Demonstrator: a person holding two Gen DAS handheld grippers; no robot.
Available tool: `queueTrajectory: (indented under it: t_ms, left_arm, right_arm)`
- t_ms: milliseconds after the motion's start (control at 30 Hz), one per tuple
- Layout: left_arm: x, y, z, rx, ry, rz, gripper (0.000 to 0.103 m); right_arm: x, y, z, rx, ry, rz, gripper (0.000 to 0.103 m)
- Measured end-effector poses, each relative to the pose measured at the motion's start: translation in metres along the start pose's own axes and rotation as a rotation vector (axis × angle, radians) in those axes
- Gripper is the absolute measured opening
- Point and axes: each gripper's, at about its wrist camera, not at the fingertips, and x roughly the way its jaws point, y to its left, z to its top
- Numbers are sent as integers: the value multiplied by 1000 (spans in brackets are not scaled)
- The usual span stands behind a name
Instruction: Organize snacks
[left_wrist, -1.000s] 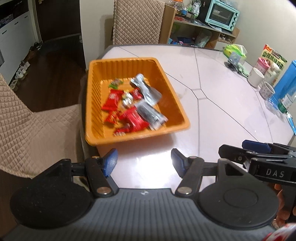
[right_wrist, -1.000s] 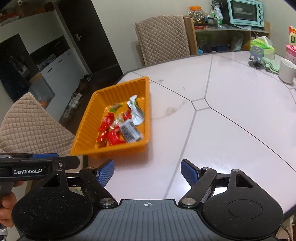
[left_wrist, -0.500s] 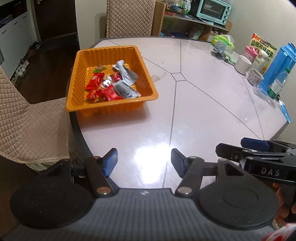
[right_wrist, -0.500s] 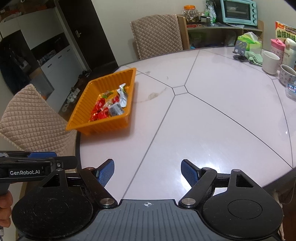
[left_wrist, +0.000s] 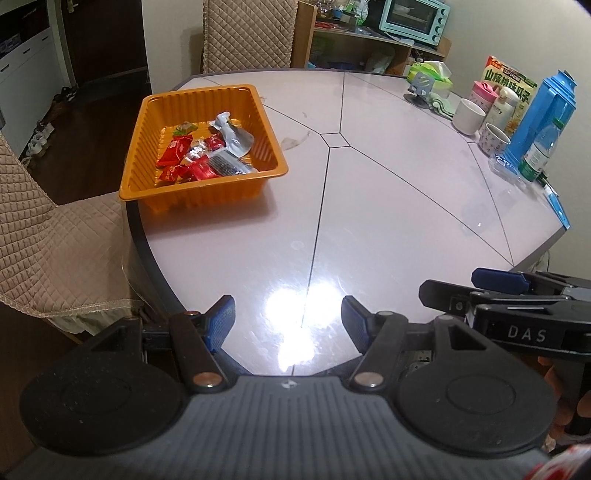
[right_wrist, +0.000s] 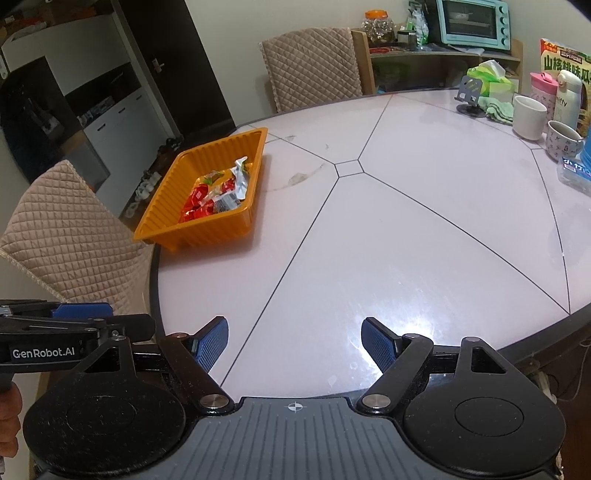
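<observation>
Snacks (left_wrist: 207, 155) fill orange tray (left_wrist: 199, 184) (long axis running away); both grippers' fingers (left_wrist: 220, 322) (right_wrist: 376, 341) spread, holding nothing

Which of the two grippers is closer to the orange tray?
Left, slightly. The left gripper sits back at the near table edge, with the orange tray ahead and a bit to its left. The right gripper is further right, so the tray lies far off to its left.

A home dining room: round table (left_wrist: 369, 206), quilted chairs (right_wrist: 310, 66), toaster oven (right_wrist: 472, 22) shelved behind, mugs (left_wrist: 468, 116).
</observation>
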Motion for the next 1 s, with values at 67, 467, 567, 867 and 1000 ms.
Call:
queueTrajectory:
  t_ms: [67, 467, 567, 867, 1000]
  left_arm:
    - [-2, -2, -2, 2, -2, -2, 61]
    - [-3, -5, -4, 10, -2, -3, 61]
    - [-3, -6, -5, 13, -1, -4, 61]
    - [-3, -5, -4, 15, -1, -6, 61]
    - [-2, -5, -4, 15, 0, -6, 61]
  right_arm:
    - [-2, -2, -2, 1, 1, 0, 79]
    - [-4, -4, -5, 1, 0, 0, 79]
    - [-7, -5, -7, 3, -1, -2, 79]
    - [-10, -4, -8, 2, 0, -3, 79]
    - [-10, -4, -8, 2, 1, -3, 79]
